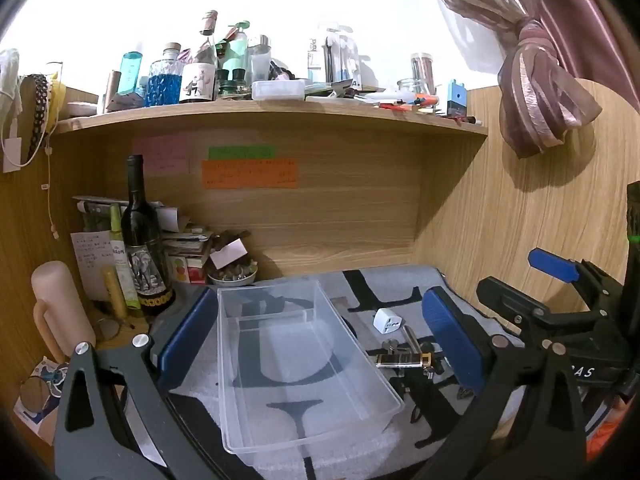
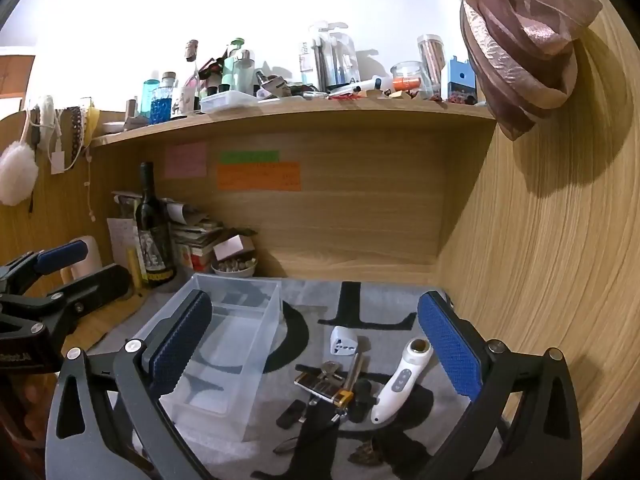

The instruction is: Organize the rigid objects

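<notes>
The task looks to be at its start, because the clear plastic bin (image 2: 224,336) is empty and all the small things lie outside it on the grey mat (image 2: 384,296). Nearest in the right wrist view, the right gripper (image 2: 316,348) is wide open and holds nothing; the pile sits between its jaws, at about 6 o'clock from the centre. In it I see a white handheld device (image 2: 400,380), a gold and black lighter (image 2: 322,390) with keys, and a white plug adapter (image 2: 343,342) a little farther. The left gripper (image 1: 320,336) is also wide open and empty, with the bin between its jaws. I judge the next move is to lower the right gripper on one piece, probably the white device. The dark small items near 6 o'clock are hard to identify.
</notes>
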Demonstrator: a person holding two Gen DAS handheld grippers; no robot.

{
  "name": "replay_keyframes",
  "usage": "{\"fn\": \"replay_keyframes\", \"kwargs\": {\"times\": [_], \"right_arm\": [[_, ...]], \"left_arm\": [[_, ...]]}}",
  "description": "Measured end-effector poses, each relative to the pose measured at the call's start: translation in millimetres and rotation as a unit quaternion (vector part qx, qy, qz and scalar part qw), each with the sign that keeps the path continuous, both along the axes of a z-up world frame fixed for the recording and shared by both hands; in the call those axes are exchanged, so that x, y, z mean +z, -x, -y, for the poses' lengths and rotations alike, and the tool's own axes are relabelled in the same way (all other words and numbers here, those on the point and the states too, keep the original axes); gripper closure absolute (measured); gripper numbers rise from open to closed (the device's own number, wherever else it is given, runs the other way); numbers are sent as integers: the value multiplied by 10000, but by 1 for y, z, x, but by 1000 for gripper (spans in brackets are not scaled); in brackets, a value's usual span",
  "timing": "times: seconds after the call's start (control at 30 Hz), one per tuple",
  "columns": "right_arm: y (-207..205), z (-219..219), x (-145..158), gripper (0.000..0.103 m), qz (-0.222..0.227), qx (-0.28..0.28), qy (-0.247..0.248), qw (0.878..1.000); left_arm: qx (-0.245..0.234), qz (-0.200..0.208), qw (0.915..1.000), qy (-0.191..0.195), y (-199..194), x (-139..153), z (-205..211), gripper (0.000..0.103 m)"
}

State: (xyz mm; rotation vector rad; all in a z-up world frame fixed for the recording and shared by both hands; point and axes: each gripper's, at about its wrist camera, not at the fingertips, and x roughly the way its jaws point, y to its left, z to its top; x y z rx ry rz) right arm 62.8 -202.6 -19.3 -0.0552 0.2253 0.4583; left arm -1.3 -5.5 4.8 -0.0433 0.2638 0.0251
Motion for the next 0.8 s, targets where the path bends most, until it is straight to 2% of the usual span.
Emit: {"fn": "replay_keyframes", "kwargs": {"times": [0.8], "right_arm": [[6, -10, 4, 0, 111, 12, 15, 9999]], "left_arm": [[-37, 106, 9999, -74, 2, 3, 0, 0]]}}
